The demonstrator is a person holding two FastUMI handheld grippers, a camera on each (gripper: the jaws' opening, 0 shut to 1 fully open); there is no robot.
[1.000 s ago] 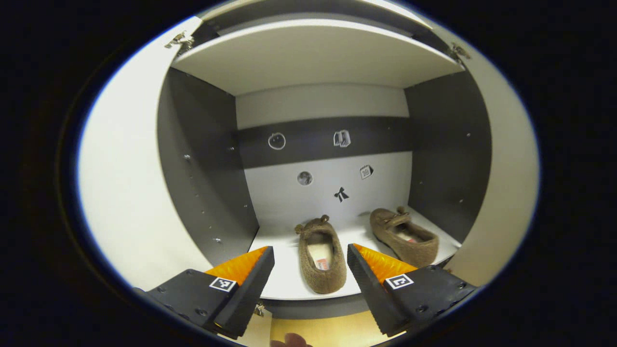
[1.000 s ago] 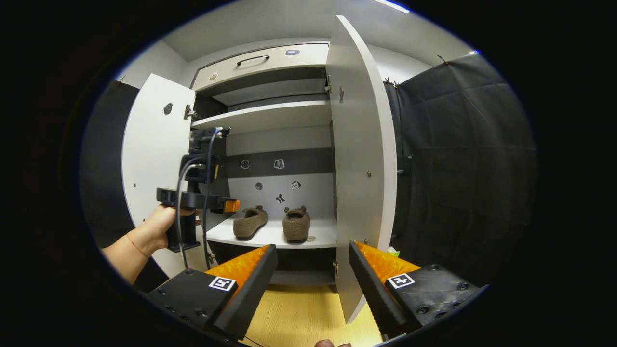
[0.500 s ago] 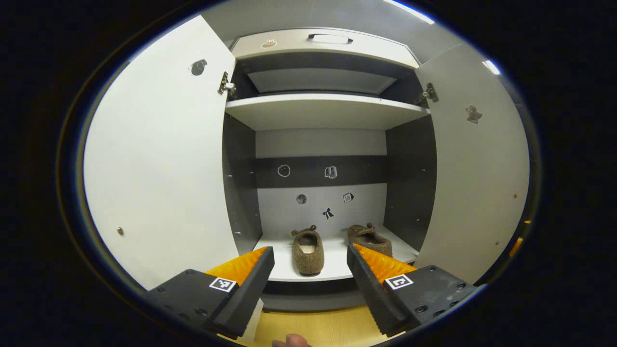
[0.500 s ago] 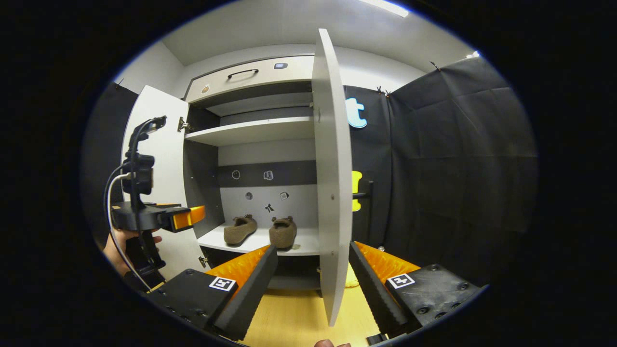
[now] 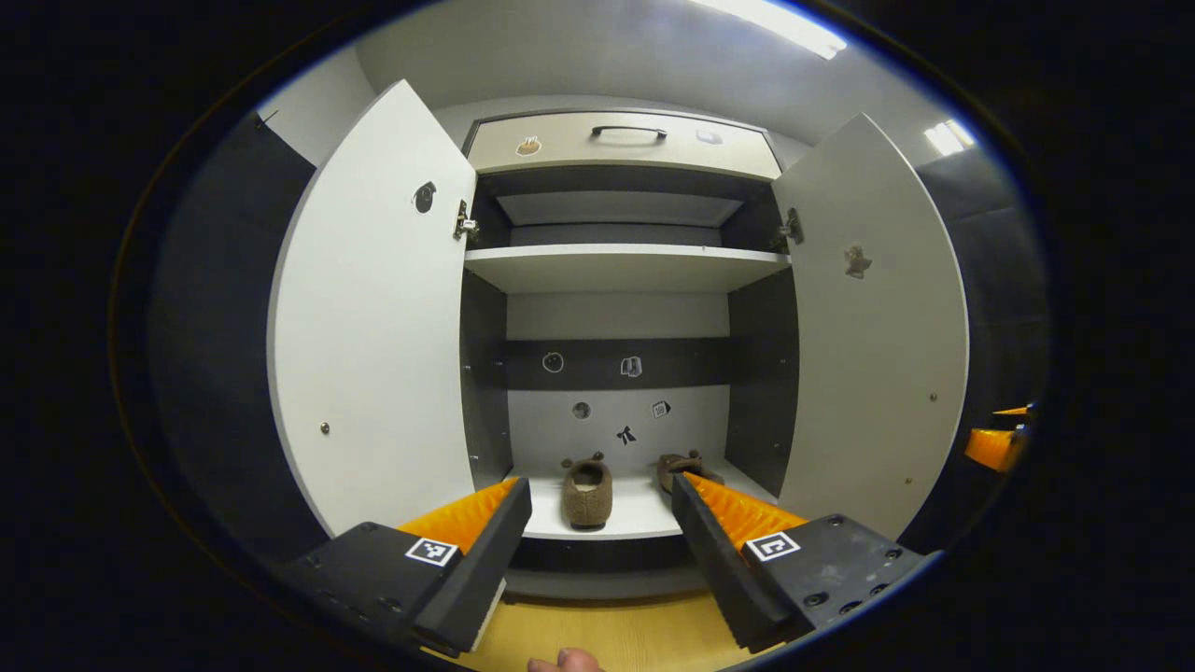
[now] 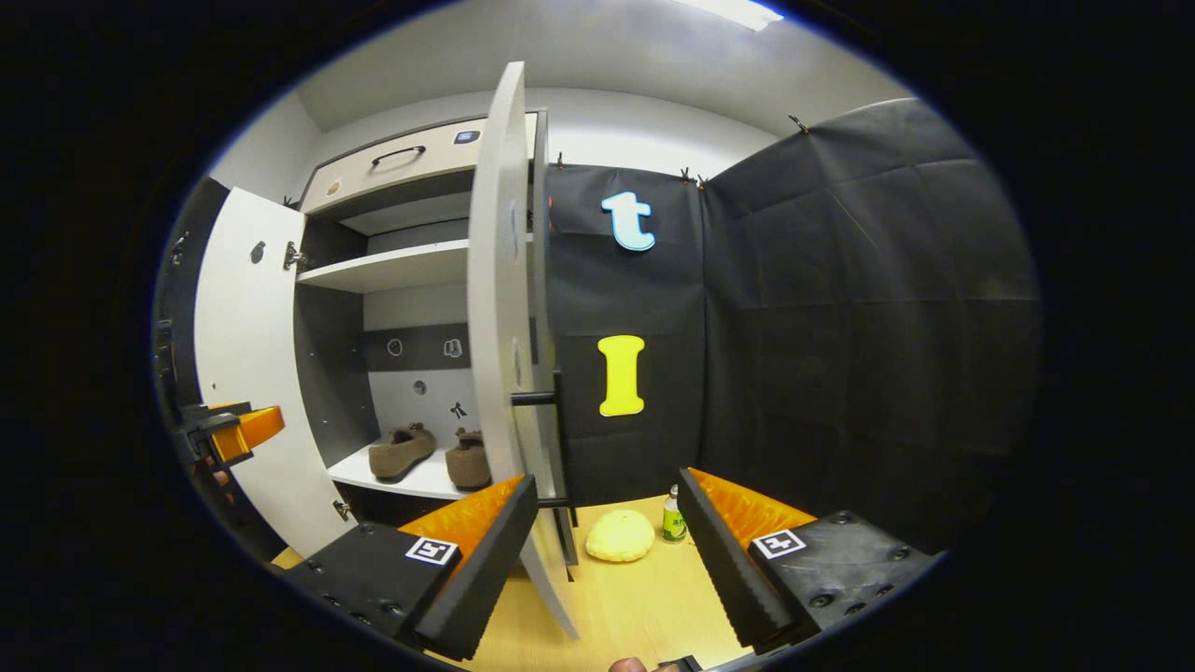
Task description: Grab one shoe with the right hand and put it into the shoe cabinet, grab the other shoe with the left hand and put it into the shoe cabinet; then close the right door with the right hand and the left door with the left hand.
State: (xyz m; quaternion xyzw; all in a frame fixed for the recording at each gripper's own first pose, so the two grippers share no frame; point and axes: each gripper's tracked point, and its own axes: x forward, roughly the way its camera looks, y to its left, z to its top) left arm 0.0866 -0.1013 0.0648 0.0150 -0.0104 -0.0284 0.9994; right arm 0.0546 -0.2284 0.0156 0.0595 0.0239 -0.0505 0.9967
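Already both slippers [image 5: 587, 489] sit side by side on the shoe cabinet's lower shelf [image 5: 635, 516], so only the doors remain. Both hand-held grippers gape wide and empty: the right hand-held gripper [image 6: 607, 523] faces the right door's [image 6: 495, 308] edge, the left hand-held gripper [image 5: 602, 523] faces the open cabinet beside the left door [image 5: 373, 327].

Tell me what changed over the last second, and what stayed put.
The left gripper backed away from the cabinet; both shoes look smaller. The right gripper swung rightward past the right door, now seen edge-on, bringing a yellow lump and a small bottle into sight. Nothing was grasped or released. Shoes on the shelf, doors open, grippers open: unchanged.
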